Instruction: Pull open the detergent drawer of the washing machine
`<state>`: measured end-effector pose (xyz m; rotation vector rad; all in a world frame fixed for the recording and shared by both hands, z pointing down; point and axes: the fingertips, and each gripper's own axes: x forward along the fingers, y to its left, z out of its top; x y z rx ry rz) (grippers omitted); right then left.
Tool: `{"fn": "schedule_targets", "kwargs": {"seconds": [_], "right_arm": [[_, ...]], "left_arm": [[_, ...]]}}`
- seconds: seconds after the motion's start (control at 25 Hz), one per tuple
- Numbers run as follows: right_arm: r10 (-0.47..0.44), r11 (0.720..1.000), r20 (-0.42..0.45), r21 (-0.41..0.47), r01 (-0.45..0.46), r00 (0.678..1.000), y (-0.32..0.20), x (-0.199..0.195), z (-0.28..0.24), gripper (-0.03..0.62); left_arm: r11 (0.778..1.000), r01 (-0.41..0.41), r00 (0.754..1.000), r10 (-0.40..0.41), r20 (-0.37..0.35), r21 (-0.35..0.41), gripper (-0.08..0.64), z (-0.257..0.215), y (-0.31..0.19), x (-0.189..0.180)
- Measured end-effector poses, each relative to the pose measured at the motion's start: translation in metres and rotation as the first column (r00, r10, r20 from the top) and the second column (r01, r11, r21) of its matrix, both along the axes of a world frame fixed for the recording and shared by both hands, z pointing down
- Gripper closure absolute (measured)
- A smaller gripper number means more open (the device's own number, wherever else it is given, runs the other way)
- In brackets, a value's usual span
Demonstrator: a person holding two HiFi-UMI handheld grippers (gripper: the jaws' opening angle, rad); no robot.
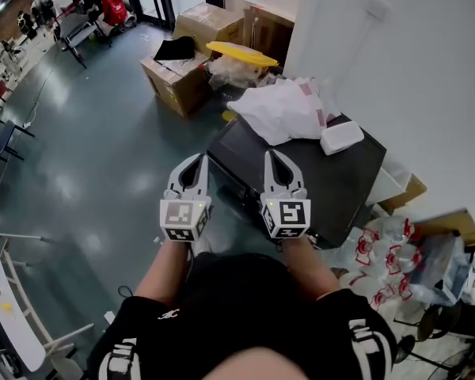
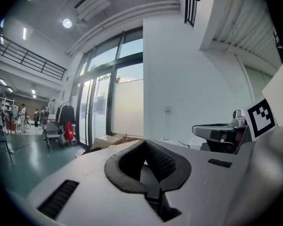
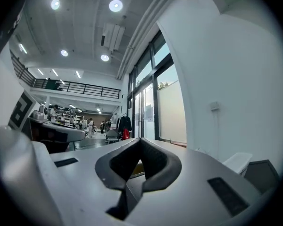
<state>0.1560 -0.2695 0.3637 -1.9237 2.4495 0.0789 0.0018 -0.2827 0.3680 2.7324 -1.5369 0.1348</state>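
In the head view a dark washing machine [image 1: 332, 182] stands low against the white wall, seen from above. Its front face [image 1: 231, 187] is turned toward the person, and I cannot make out the detergent drawer on it. My left gripper [image 1: 198, 159] hovers level over the floor just left of the machine's front corner, jaws shut and empty. My right gripper [image 1: 271, 156] is held level above the machine's front edge, also shut on nothing. In the left gripper view the left gripper [image 2: 145, 143] points at windows and wall. In the right gripper view the right gripper [image 3: 140, 140] does the same.
A white bag [image 1: 281, 109] and a white box [image 1: 342, 137] lie on the machine's top. Cardboard boxes [image 1: 178, 77] with a yellow lid [image 1: 241, 54] stand beyond it. Packs of water bottles [image 1: 384, 252] sit at the right. Grey floor [image 1: 87, 172] spreads to the left.
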Motion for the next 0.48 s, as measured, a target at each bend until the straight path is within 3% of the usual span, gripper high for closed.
{"fn": "schedule_targets", "kwargs": {"seconds": [0.28,0.4,0.44,0.48], "right_arm": [[0.041,0.999,-0.005,-0.013,-0.041,0.999,-0.003,-0.007,0.001,0.589],[0.055,0.998,0.000,-0.027,-0.055,0.998,-0.006,-0.006,0.006,0.589],[0.059,0.998,0.000,-0.029,-0.059,0.998,-0.008,-0.006,0.007,0.589],[0.062,0.998,-0.001,-0.031,-0.062,0.998,-0.010,-0.006,0.009,0.589]], "left_arm": [[0.998,-0.054,0.999,0.054,0.006,-0.026,0.558,0.010,-0.009,-0.003],[0.992,-0.119,0.992,0.117,-0.046,-0.038,0.556,0.011,-0.011,0.003],[0.986,-0.163,0.983,0.159,-0.090,-0.045,0.460,0.010,-0.012,0.006],[0.977,-0.206,0.970,0.197,-0.141,-0.053,0.257,0.008,-0.012,0.009]]}}
